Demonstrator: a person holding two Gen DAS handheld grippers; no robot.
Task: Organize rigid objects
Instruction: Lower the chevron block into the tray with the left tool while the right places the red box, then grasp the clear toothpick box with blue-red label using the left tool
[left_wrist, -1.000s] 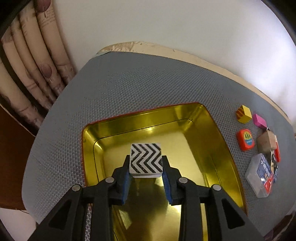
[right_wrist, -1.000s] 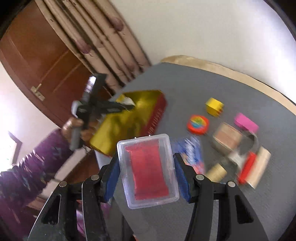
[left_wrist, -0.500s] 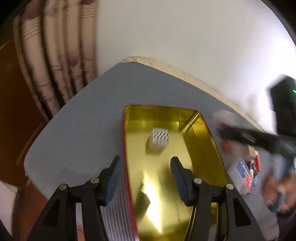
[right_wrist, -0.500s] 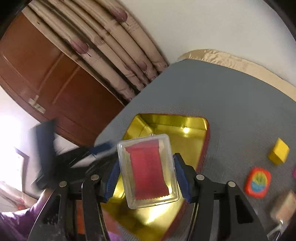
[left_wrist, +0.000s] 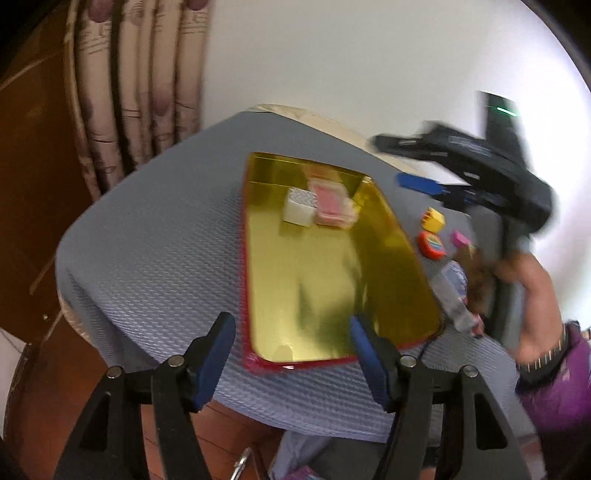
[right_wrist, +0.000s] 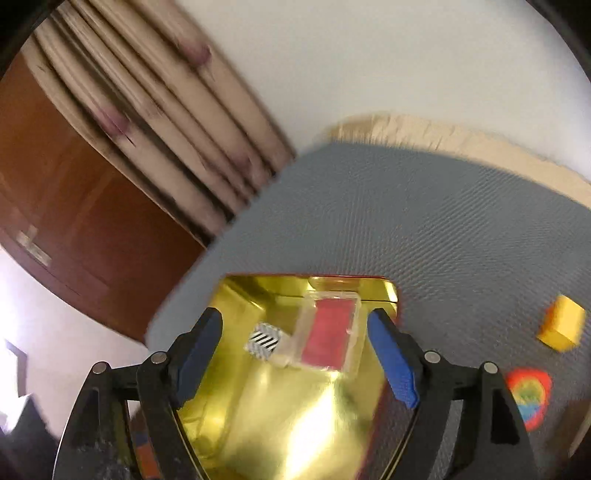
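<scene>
Two pieces lie in the gold tin (left_wrist: 388, 236): the zigzag-patterned block (left_wrist: 300, 206) and, touching it on the side nearer the loose things, the clear case with a red insert (left_wrist: 332, 205), both toward the tin's far end. The tin itself sits mid-mat, its near edge close to the near edge of the grey mat (left_wrist: 147, 236). The left gripper (left_wrist: 291, 350) hangs over that near edge with its jaws apart and nothing between them; the right gripper (right_wrist: 295, 350) is likewise spread wide and empty above the tin, the case lying just beyond its fingertips. So the sorting looks to be at an early stage. Well outside the tin, along the mat's right edge, wait a yellow cube (left_wrist: 434, 219), a round red-rimmed piece (left_wrist: 431, 244), a pink block (left_wrist: 461, 238) and a clear box with blue print (left_wrist: 450, 291); there may be more beyond them, but the blur and the hand in front hide that corner.
</scene>
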